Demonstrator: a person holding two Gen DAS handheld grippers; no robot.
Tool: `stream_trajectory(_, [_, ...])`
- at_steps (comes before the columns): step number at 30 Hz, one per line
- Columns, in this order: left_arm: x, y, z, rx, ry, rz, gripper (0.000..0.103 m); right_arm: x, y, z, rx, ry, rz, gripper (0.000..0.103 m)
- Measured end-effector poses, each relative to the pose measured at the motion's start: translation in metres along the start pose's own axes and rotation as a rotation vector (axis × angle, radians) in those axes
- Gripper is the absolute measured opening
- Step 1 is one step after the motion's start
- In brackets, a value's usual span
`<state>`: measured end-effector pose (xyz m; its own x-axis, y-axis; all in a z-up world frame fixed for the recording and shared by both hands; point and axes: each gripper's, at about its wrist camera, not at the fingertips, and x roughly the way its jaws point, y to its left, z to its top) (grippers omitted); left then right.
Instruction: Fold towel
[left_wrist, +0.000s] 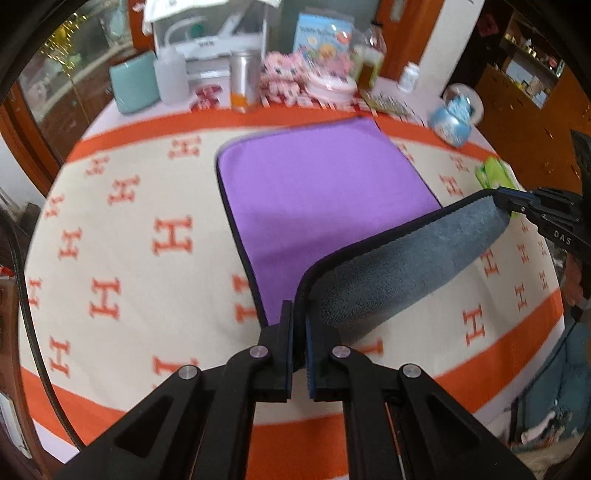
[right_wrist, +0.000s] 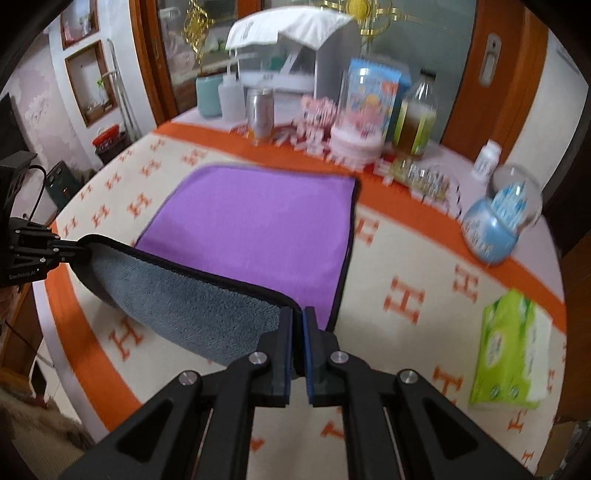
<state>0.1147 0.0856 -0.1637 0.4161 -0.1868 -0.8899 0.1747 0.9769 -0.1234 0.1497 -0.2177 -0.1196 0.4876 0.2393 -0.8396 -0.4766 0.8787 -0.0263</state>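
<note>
- The towel (left_wrist: 325, 184) lies on the worktop (left_wrist: 110, 229), purple face up, with its near edge lifted to show the grey underside.
- The left tool (left_wrist: 300, 325) pinches one near corner; the right tool (right_wrist: 298, 328) pinches the other.
- It looks soft, light and limp, sagging between the grips.
- Holding the bound corners suits it best; the middle would likely droop and bunch.

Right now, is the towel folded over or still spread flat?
Mid-fold. The towel's near edge is lifted, grey underside showing, held by the left claw and right claw; the far part lies flat, purple side up.
</note>
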Motion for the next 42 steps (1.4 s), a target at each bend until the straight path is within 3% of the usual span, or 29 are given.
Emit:
stream_trajectory(9, [-0.003,0.014,0.057,-0.023,-0.084,0.076,0.003,0.015,-0.005,0.061,0.016,-0.074,-0.102,0.005])
stream_trajectory(17, [0.023,0.031,0.107,-0.061,-0.117,0.125,0.003,0.06,-0.016,0.11,0.07,-0.09,-0.171,0.005])
stream_trajectory(28, [0.09,0.053,0.149,-0.113,-0.079,0.182,0.003,0.129,-0.028,0.138,0.122,-0.039,-0.215,0.005])
stream_trajectory(42, [0.152,0.066,0.158,-0.162,-0.012,0.201,0.004,0.187,-0.034,0.143,0.121,0.035,-0.245,0.005])
